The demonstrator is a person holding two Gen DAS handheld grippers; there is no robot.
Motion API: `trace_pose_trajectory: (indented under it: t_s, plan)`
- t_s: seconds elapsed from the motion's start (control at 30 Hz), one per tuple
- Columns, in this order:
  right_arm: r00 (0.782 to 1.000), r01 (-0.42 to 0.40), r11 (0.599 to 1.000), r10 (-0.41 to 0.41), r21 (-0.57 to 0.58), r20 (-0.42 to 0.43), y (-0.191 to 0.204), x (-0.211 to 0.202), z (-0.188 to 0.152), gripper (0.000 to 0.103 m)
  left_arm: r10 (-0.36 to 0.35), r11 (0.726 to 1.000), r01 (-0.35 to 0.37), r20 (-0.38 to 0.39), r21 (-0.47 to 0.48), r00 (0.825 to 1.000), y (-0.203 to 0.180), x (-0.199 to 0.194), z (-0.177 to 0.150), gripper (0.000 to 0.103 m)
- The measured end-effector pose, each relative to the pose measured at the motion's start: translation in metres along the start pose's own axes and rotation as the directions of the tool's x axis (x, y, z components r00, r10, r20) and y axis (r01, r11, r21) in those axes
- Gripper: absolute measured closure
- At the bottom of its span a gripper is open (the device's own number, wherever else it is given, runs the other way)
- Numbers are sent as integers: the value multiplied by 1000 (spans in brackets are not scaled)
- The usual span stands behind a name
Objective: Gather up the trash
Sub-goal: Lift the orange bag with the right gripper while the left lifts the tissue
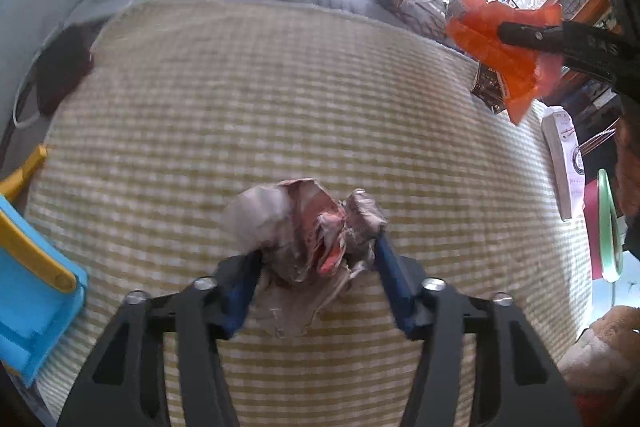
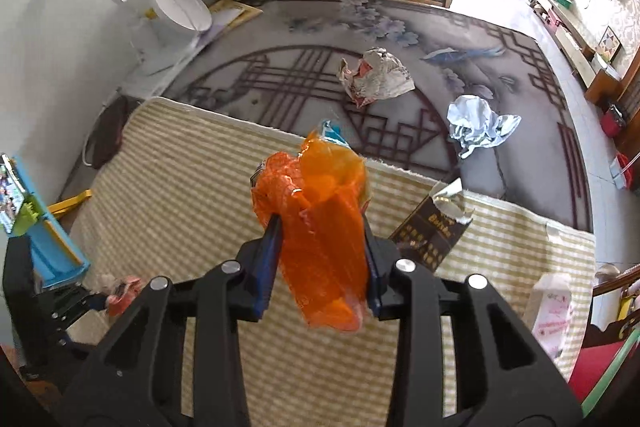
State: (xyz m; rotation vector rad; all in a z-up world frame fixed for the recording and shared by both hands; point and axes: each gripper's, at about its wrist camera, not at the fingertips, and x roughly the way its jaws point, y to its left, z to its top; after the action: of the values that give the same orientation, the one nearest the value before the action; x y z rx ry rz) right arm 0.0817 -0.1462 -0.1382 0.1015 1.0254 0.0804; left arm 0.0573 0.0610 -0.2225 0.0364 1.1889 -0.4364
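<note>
1. Left claw (image 1: 316, 259) clenched on crumpled paper wad (image 1: 304, 227), just above the checked mat (image 1: 280, 87).
2. Right claw (image 2: 322, 247) clamps the orange wrapper (image 2: 324, 235), lifted clear.
3. Risk, I reckon: slippery film sliding out; dark packet (image 2: 430, 231) and two more wads wait on the worktop (image 2: 520, 107).

Orange netting (image 2: 320, 227), grey-pink crumpled paper (image 1: 304, 227), yellow-and-white checked mat (image 1: 280, 87), grey lattice-and-flower tablecloth (image 2: 400, 27).
</note>
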Motion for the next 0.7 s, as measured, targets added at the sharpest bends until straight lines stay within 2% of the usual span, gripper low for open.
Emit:
trace_pose_trajectory:
  t_s: [0.07,0.13,0.33,0.7]
  plan:
    - [1000,9,1000,-9,-9,5,2,-3,-6,68,17,1000,-18,24,12,1000,-4,-5,5,72]
    - [1000,-8,1000,8,0,0,3,-5,-12,68,22,1000,-22,43,-2,999,-4,-10,11,77]
    - [999,-37,999,37,9,18,8,-17,-24,68,35,999,-32,97,-35,995,-6,-23,21,77]
    - [997,-75,997,74,20,31,10,-30,-44,68,60,996,-50,133,-77,989,-3,-37,18,77]
